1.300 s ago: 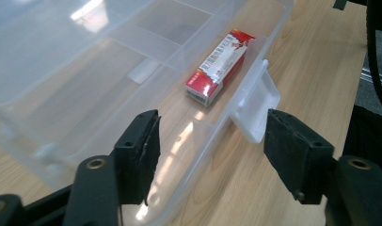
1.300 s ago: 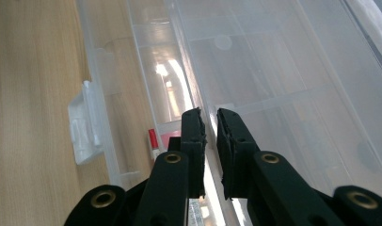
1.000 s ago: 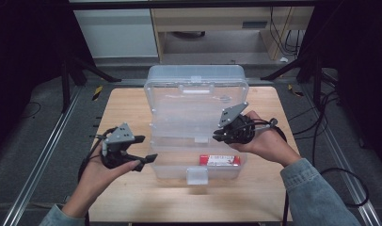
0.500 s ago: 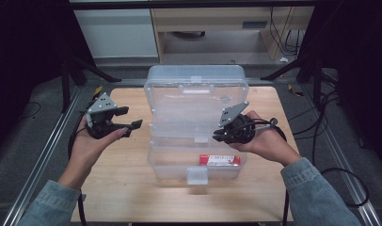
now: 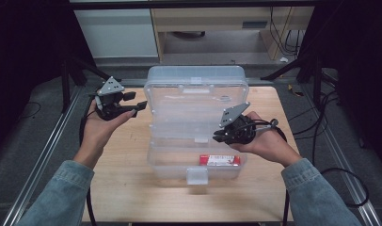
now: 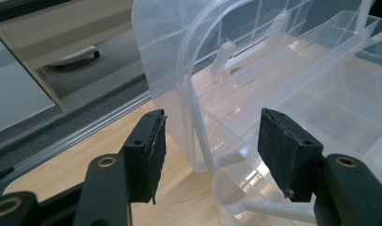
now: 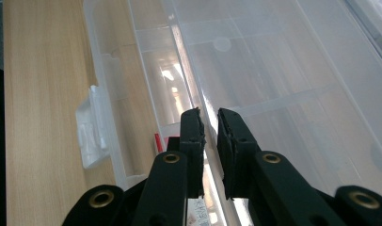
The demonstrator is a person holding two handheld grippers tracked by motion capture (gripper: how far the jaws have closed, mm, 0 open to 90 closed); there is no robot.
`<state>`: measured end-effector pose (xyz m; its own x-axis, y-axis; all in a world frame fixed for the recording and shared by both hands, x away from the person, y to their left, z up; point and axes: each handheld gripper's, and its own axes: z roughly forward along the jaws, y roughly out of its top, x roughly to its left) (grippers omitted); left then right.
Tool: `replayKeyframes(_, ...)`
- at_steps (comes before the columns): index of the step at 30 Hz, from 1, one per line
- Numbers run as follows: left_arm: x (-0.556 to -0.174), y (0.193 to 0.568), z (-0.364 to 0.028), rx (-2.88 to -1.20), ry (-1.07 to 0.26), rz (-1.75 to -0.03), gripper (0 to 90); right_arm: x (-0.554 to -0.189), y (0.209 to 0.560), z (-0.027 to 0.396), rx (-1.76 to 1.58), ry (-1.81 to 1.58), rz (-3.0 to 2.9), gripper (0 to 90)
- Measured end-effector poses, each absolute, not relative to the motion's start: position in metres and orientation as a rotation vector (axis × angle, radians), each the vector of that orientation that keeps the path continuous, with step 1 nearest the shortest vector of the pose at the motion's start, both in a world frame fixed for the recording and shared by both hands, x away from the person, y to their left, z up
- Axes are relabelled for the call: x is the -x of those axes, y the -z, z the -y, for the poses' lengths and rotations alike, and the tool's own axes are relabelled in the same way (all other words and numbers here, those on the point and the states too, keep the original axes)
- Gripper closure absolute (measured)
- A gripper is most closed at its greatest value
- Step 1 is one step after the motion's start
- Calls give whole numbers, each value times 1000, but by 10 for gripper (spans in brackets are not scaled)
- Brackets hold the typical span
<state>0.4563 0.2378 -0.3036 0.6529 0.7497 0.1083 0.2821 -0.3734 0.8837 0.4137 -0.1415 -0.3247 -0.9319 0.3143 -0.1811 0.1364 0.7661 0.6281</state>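
A clear plastic compartment box (image 5: 196, 141) lies open on the wooden table (image 5: 118, 188), its lid (image 5: 196, 101) folded back. A red-labelled pack (image 5: 219, 160) rests in the front compartment. My left gripper (image 5: 136, 102) hovers at the lid's left edge. Its jaws have just been closing and stand half open, with the lid's curved corner (image 6: 179, 70) between them and the pads (image 6: 154, 150) off it. My right gripper (image 5: 216, 137) sits over the box's right half, jaws shut on a thin clear wall (image 7: 182, 66) that runs in between the fingertips. The red pack (image 7: 160, 140) peeks beside that jaw.
The box's white latch (image 5: 197, 175) faces the near table edge. Bare wood lies left and right of the box. Dark metal frame legs (image 5: 67, 80) and cables (image 5: 321, 113) flank the table, and a cabinet (image 5: 118, 33) stands behind it.
My left gripper moved from the box's near left corner up and away to the lid's left edge, and its jaws narrowed. The right gripper and the box stayed put.
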Motion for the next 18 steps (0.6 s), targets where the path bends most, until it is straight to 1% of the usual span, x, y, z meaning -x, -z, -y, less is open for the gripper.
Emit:
replayKeyframes(11, -470, 302, -229, -1940, -633, -820, 441, -413, 326, 142, -350, -934, -2695, 807)
replayKeyframes(14, -472, 301, -227, -1942, -640, -818, 475, -413, 327, 142, -351, -936, -2700, 807)
replayKeyframes(18, -475, 302, -226, -1941, -610, -836, 509, -412, 327, 142, -346, -935, -2700, 806)
